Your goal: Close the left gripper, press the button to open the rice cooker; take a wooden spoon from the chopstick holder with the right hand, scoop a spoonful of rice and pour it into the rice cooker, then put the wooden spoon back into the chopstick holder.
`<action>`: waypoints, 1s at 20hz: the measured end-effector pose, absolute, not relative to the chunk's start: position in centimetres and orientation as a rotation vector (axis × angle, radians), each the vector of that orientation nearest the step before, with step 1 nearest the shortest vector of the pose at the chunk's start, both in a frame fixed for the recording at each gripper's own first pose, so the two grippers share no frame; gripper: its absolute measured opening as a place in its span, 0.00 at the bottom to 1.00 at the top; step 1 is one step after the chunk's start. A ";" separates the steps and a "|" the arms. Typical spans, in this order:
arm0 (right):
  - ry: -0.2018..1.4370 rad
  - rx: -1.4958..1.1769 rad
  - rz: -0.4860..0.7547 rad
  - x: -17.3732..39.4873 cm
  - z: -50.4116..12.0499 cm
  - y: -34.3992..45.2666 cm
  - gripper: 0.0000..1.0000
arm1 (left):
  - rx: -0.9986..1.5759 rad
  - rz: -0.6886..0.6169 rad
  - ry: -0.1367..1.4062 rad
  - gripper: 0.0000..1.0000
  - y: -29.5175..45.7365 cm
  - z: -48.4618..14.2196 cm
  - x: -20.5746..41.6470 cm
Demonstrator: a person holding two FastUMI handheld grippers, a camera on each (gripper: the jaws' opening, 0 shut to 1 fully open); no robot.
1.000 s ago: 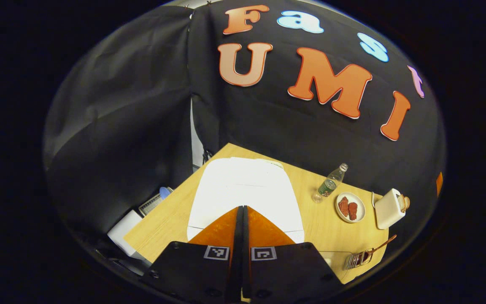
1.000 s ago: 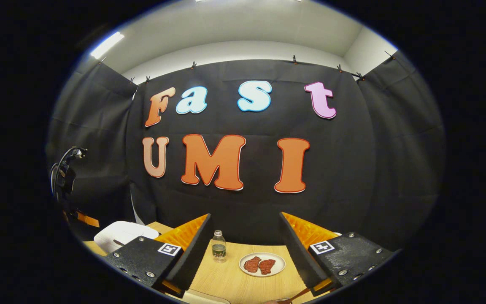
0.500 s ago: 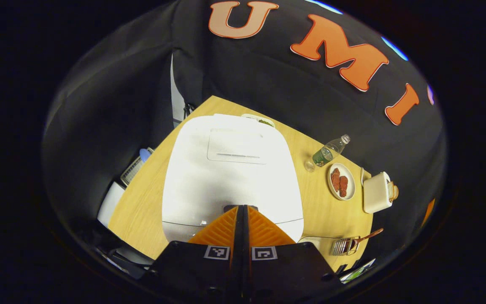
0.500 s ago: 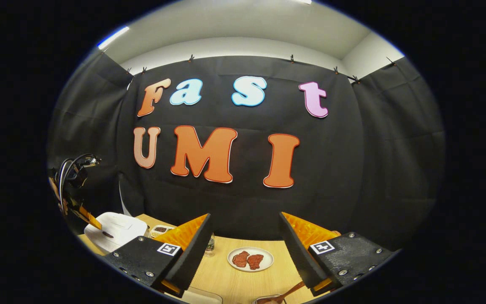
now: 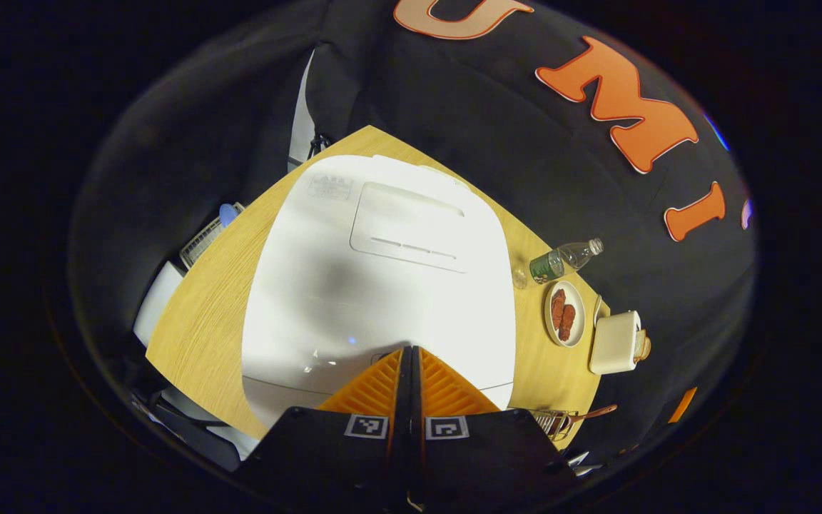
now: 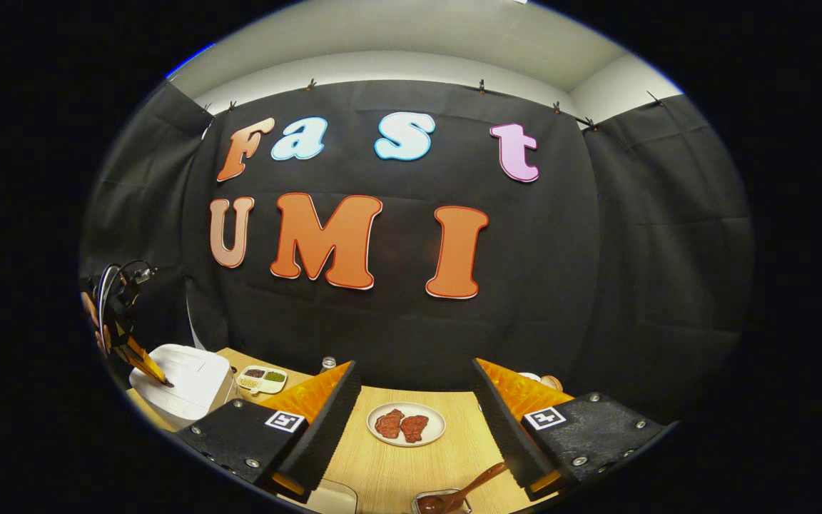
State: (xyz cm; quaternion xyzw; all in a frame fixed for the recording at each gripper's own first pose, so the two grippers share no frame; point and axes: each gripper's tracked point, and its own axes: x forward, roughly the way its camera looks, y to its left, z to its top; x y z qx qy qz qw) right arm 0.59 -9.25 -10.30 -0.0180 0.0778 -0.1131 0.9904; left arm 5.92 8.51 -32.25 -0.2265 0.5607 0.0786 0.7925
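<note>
Fingers (image 5: 382, 375) of the left gripper (image 5: 411, 348) are pressed flat together with nothing between them, their tips down at the front edge of the closed lid of the large white rice cooker (image 5: 375, 271) on the pale wooden bench (image 5: 197, 321). From the right gripper view, that same gripper (image 6: 161, 378) is seen far off at the left, its tip touching the top of the cooker (image 6: 183, 382). The right gripper (image 6: 414, 375) hangs above the bench with its fingers (image 6: 325, 421) wide apart and empty. Below them, at the near edge, a brown wooden spoon (image 6: 464, 489) rests in the wire chopstick holder (image 6: 447, 503). A white plate of red meat slices (image 6: 406, 424) lies between the fingers, with a small divided dish (image 6: 262, 378) beside the cooker. A clear plastic bottle (image 5: 564, 258) and a cream toaster (image 5: 614, 343) stand near the plate (image 5: 563, 314).
</note>
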 end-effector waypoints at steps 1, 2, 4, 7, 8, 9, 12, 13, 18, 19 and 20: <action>0.160 -0.032 -0.224 0.6 -10.4 -9.2 0.96 | -0.469 0.171 1.226 0.09 8.4 -32.7 5.3; 0.161 -0.030 -0.221 0.7 -10.5 -9.1 0.96 | -0.457 0.176 1.210 0.06 8.1 -32.6 4.7; 0.158 -0.028 -0.213 1.0 -10.4 -9.0 0.96 | -0.422 0.172 1.195 0.06 8.3 -32.4 5.3; 0.159 -0.024 -0.182 1.5 -10.5 -8.4 0.96 | -0.392 0.168 1.098 0.06 8.5 -31.1 5.7; 0.163 -0.027 -0.172 1.7 -10.6 -8.3 0.96 | -0.389 0.166 1.040 0.06 8.7 -29.9 6.2; 0.167 -0.028 -0.159 1.7 -10.6 -8.1 0.96 | -0.378 0.164 0.968 0.06 8.7 -28.4 6.8; 0.171 -0.035 -0.123 2.0 -10.6 -7.3 0.96 | -0.270 0.196 0.728 0.06 10.1 -23.2 8.4; 0.171 -0.034 -0.114 2.0 -10.6 -7.0 0.96 | -0.232 0.208 0.651 0.06 10.4 -21.2 8.9; 0.177 -0.023 -0.083 1.5 -11.0 -6.7 0.96 | -0.154 0.227 0.425 0.05 9.1 -14.7 7.8; 0.182 -0.019 -0.081 1.3 -11.2 -6.8 0.96 | -0.150 0.218 0.392 0.05 9.0 -13.5 7.4; 0.188 -0.013 -0.080 1.0 -11.5 -7.1 0.96 | -0.134 0.201 0.363 0.05 8.6 -12.9 7.1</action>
